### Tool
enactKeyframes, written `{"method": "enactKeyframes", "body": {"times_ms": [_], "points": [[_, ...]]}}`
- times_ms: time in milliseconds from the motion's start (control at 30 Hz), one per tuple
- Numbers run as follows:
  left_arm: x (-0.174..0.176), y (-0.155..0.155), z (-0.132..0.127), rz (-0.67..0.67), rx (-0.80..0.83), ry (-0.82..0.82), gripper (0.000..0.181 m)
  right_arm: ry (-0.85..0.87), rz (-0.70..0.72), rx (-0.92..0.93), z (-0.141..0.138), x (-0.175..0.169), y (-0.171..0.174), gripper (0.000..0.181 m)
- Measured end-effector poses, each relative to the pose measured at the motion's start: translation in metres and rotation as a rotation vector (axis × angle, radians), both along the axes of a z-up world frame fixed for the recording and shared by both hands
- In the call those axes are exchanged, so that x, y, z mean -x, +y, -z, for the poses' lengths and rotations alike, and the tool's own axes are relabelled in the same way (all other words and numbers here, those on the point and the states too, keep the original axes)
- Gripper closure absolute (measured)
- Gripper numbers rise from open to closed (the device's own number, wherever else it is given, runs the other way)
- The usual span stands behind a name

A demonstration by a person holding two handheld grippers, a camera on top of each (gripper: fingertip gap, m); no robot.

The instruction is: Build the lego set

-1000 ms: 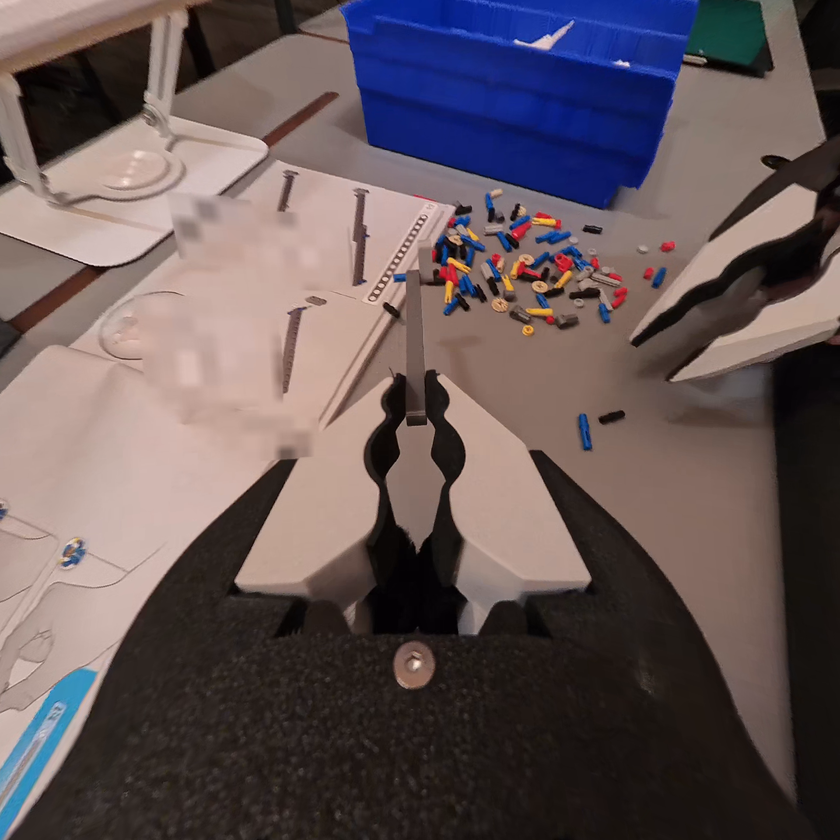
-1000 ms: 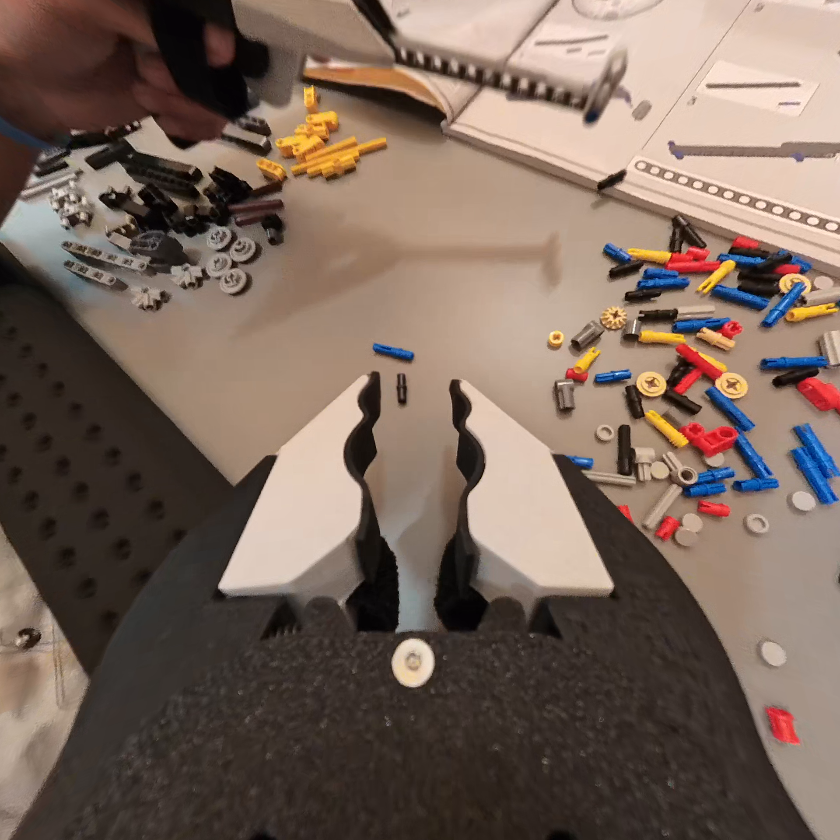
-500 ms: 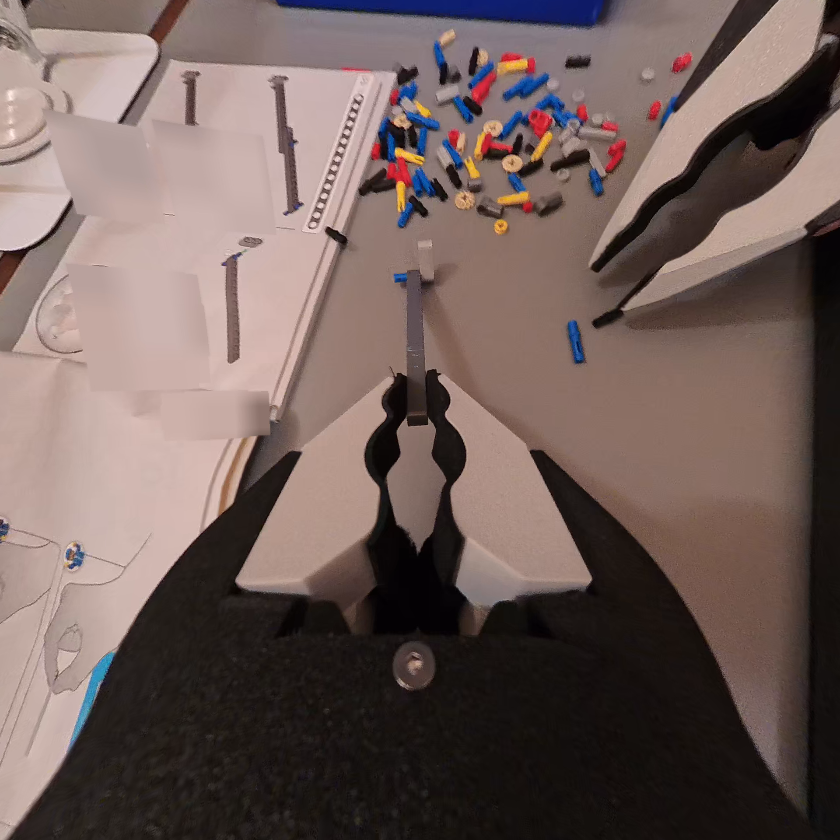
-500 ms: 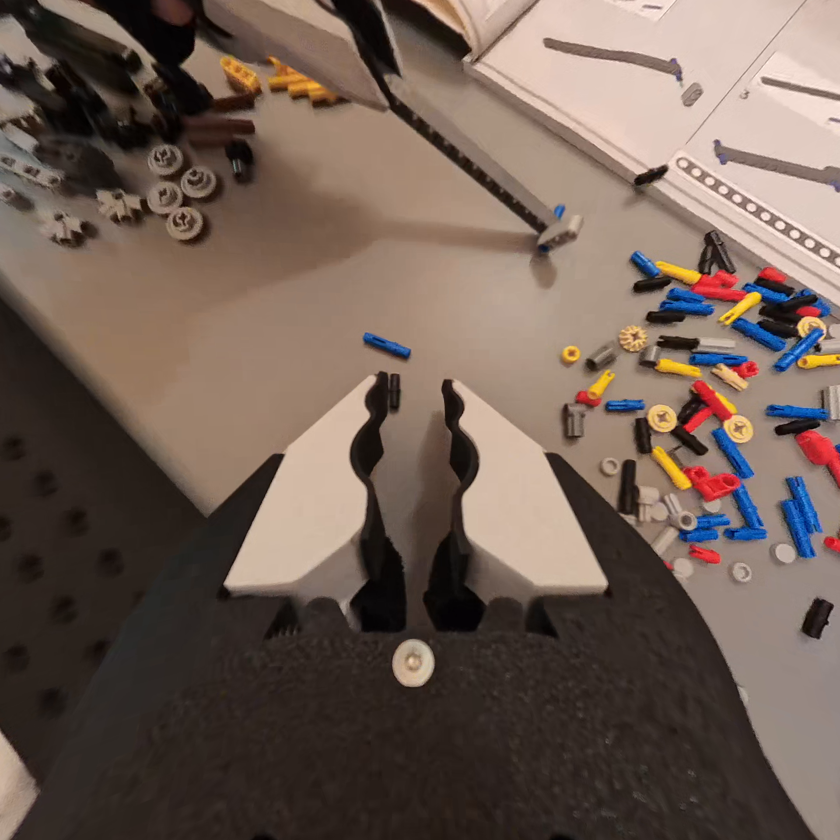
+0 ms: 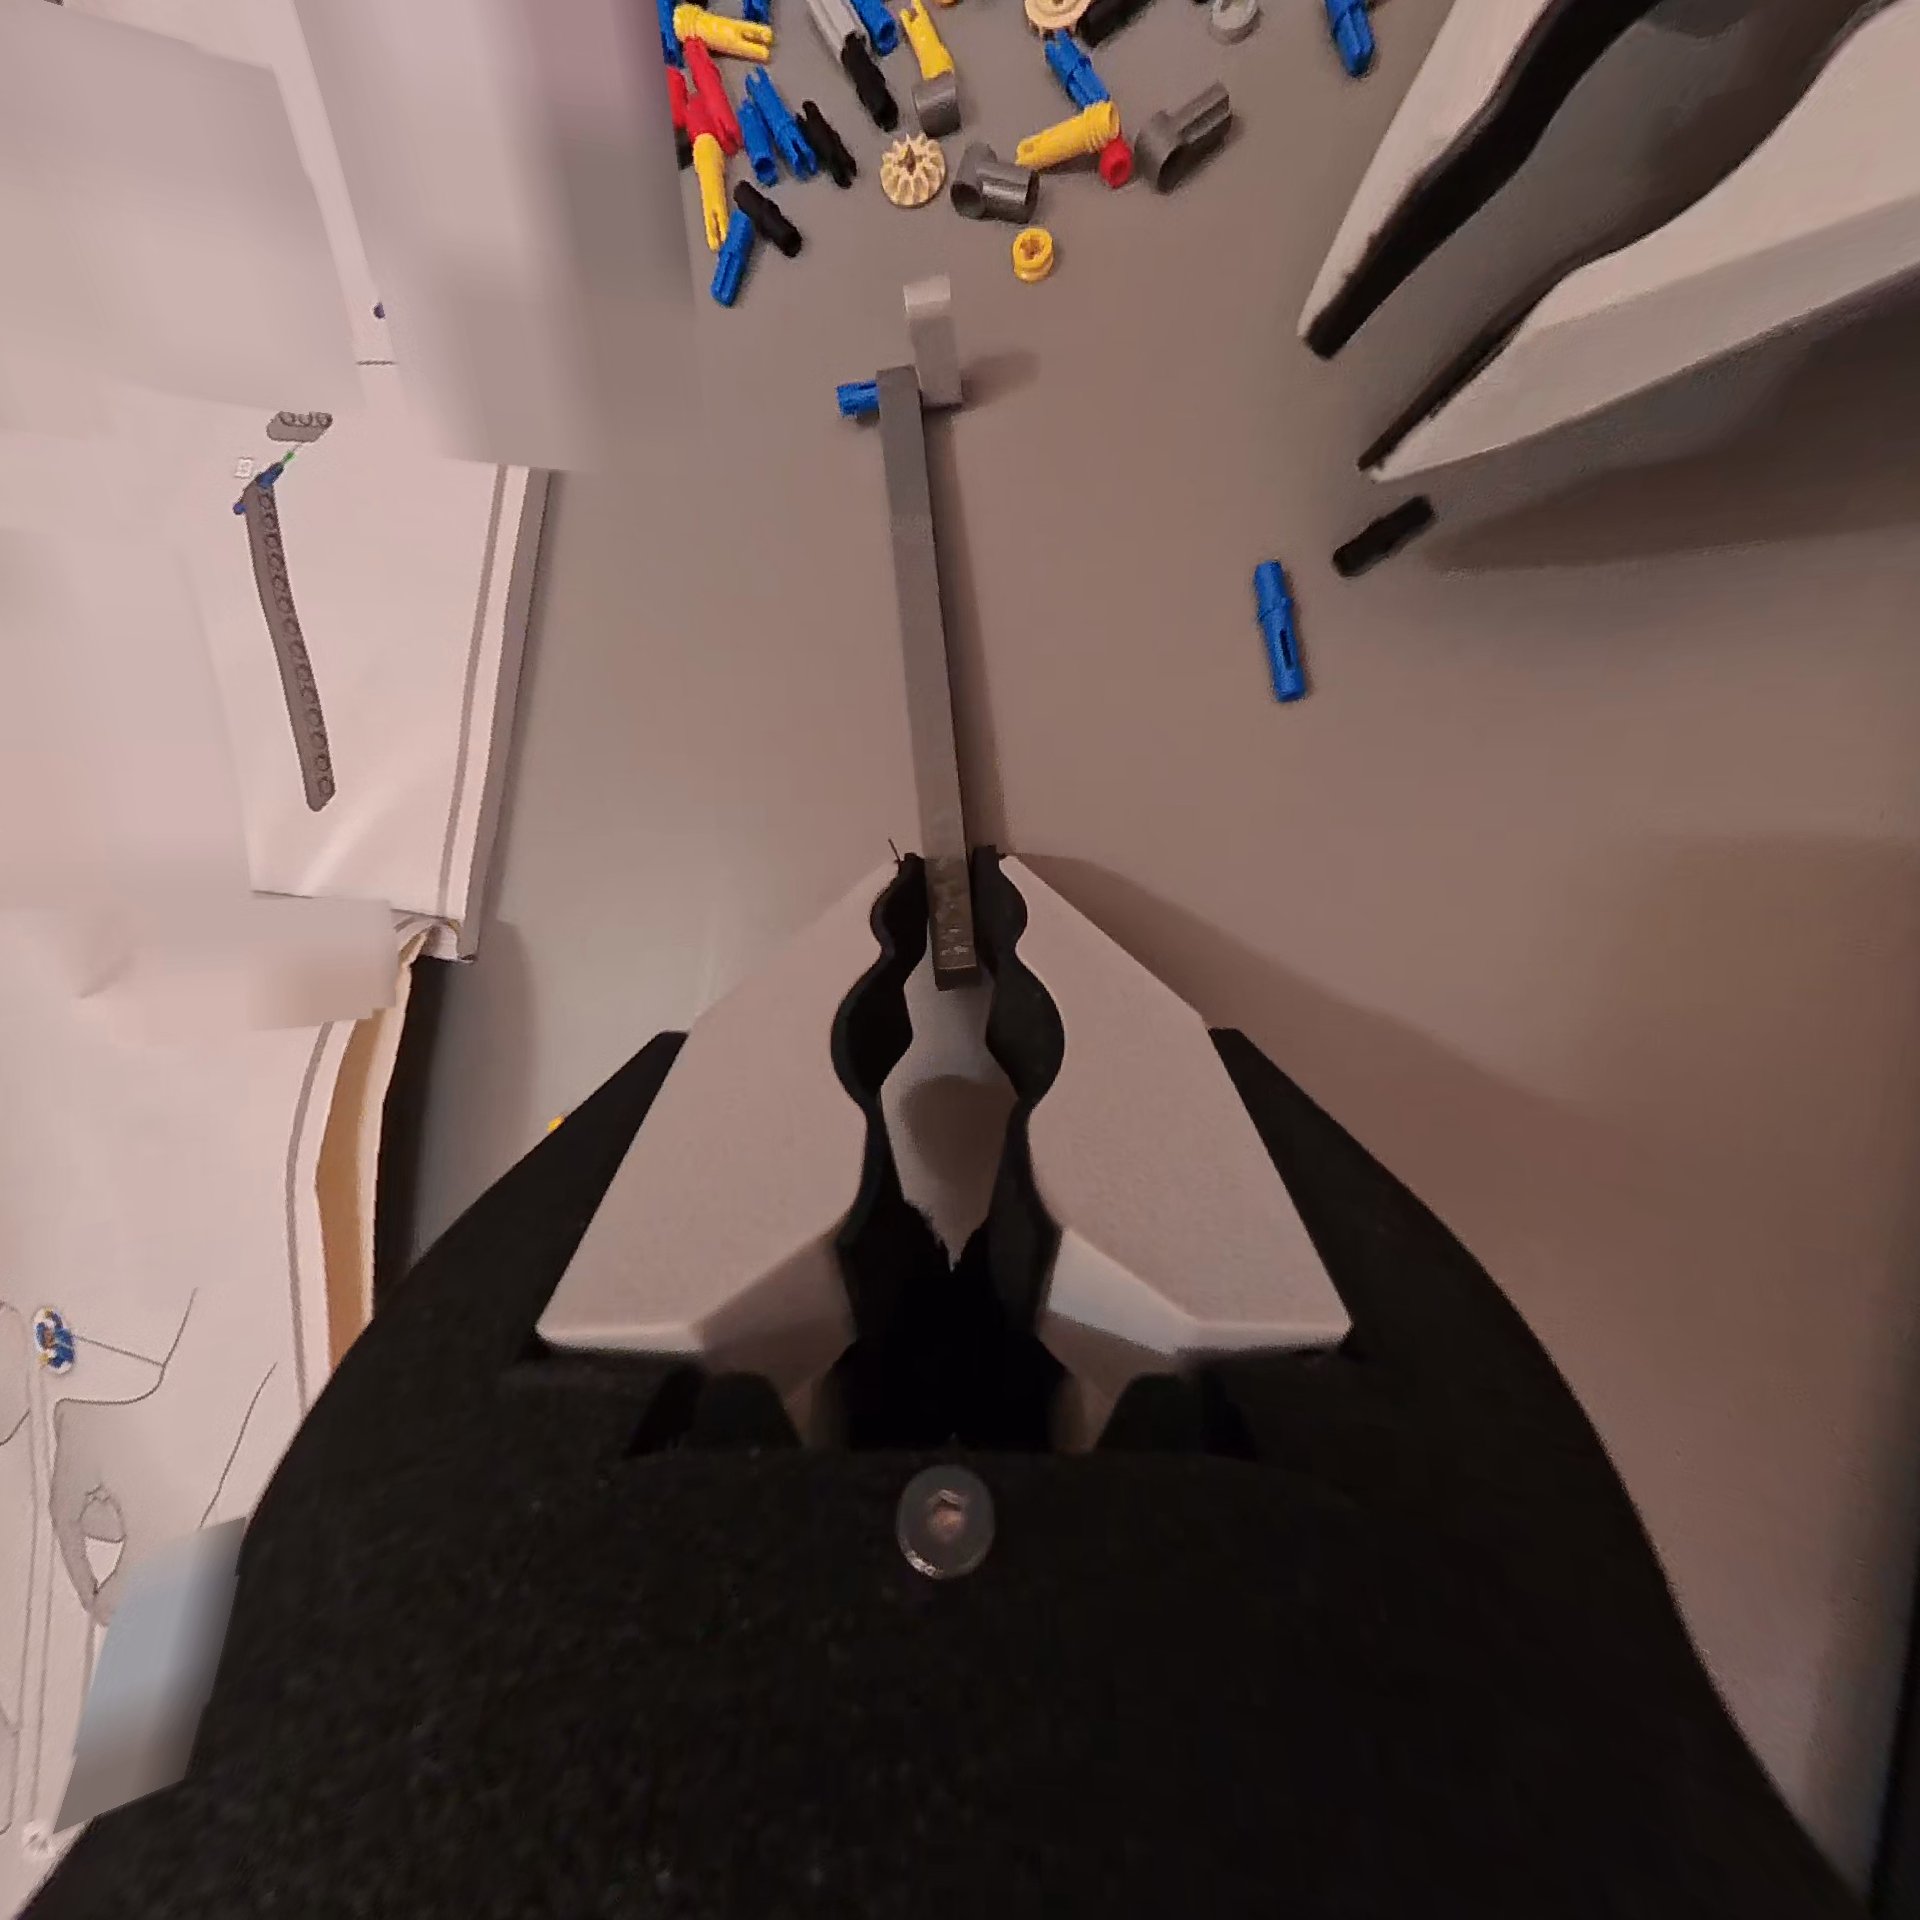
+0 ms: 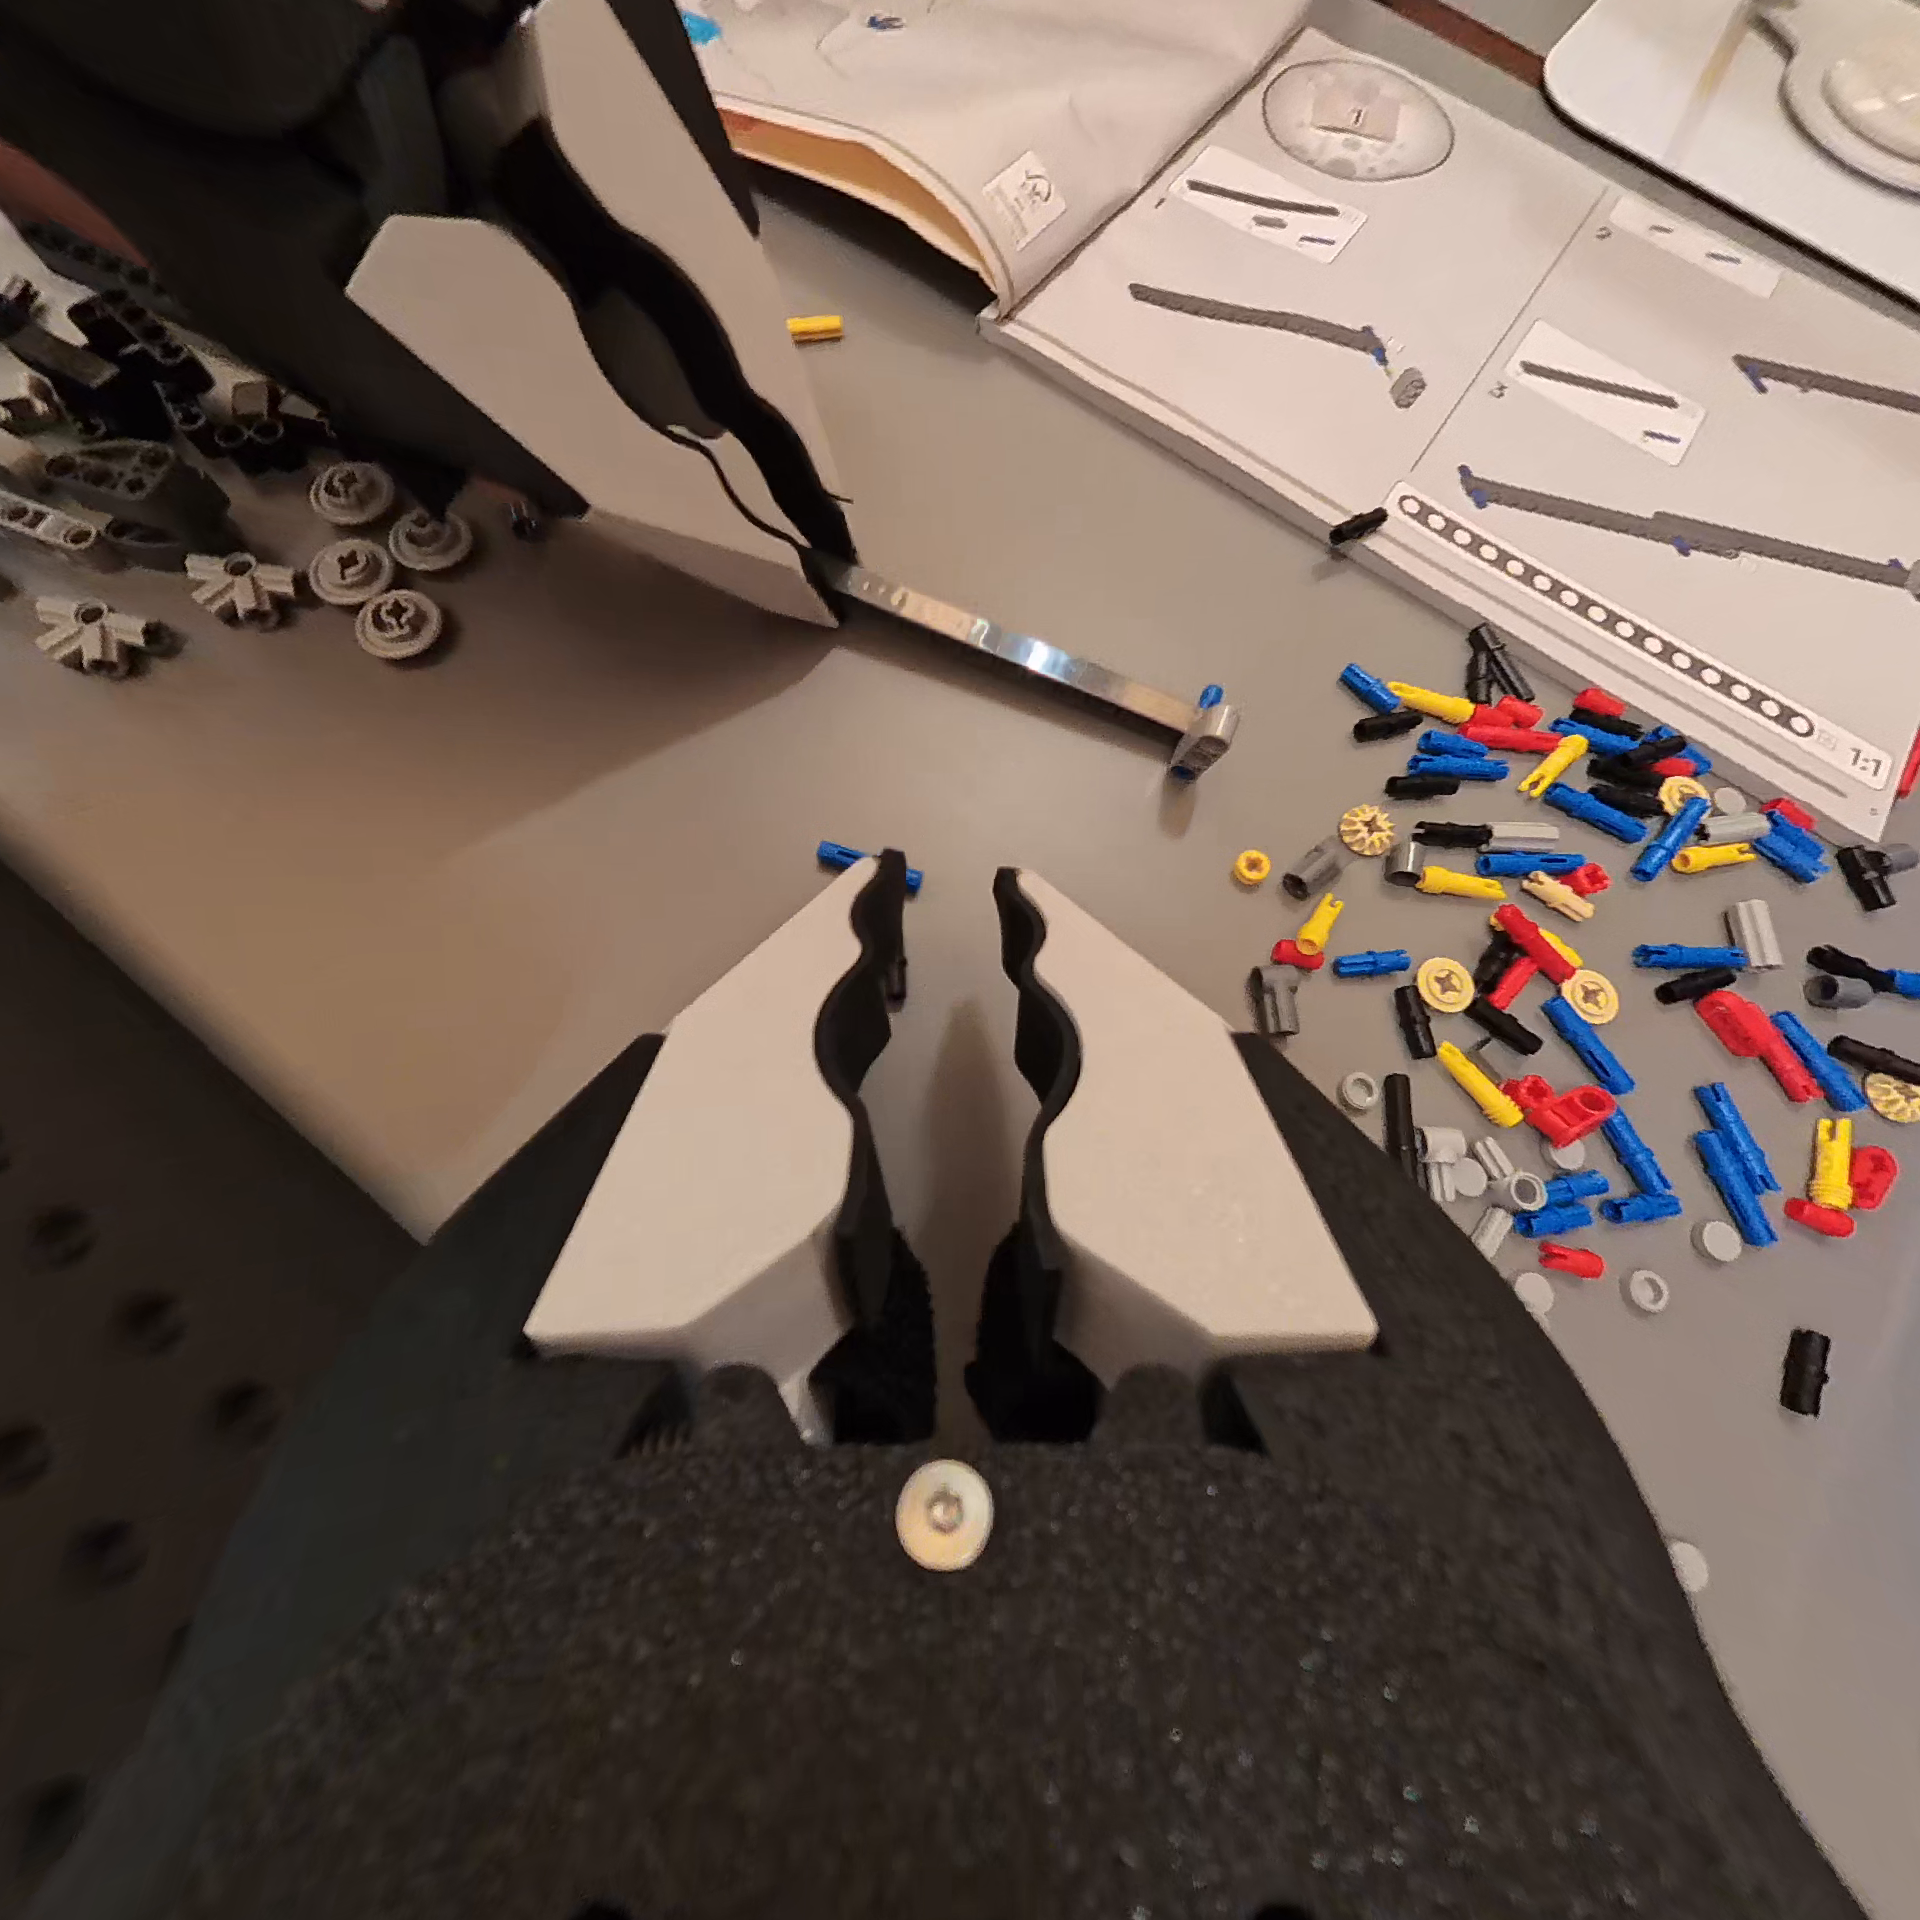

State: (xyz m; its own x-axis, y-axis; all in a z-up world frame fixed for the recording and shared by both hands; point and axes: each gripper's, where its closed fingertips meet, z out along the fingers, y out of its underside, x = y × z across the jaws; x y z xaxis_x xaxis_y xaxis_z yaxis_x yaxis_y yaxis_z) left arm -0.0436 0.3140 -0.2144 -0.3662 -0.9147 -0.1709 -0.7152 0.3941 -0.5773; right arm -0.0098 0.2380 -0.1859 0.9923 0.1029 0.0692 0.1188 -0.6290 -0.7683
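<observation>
Grey beam (image 5: 921, 623) clamped in left gripper (image 5: 948, 883) (tip on table (image 5: 1558, 935)) | right gripper (image 6: 948, 883) fingers apart

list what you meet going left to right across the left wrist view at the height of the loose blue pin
instruction booklet → long grey beam held by the left gripper → loose blue pin → black pin by the right gripper's fingers

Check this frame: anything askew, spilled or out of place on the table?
Nothing looks damaged. One yellow pin lies alone beside the open instruction booklet, away from the colourful pile of small parts. A black pin rests against the booklet's edge. The left gripper holds the long grey beam normally.
</observation>
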Motion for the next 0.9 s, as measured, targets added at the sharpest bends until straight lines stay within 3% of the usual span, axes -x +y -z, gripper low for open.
{"method": "enactKeyframes", "body": {"times_ms": [333,533,733,800,900], "points": [[-0.002,-0.009,0.001,-0.008,0.101,0.000,0.174,0.055,0.053,-0.162,-0.014,-0.037,0.022,0.166],[0.000,-0.009,-0.001,-0.013,0.152,0.001,0.159,0.061,0.069,-0.219,-0.020,-0.044,0.021,0.168],[0.003,-0.005,-0.033,-0.011,0.147,-0.097,0.146,0.110,0.051,-0.230,-0.021,-0.041,0.020,0.168],[0.001,-0.017,-0.045,0.017,0.174,-0.139,0.150,0.126,0.037,-0.225,-0.020,-0.037,0.019,0.168],[-0.001,-0.046,-0.040,0.084,0.177,-0.102,0.157,0.128,0.036,-0.249,-0.024,-0.037,0.017,0.168]]}}
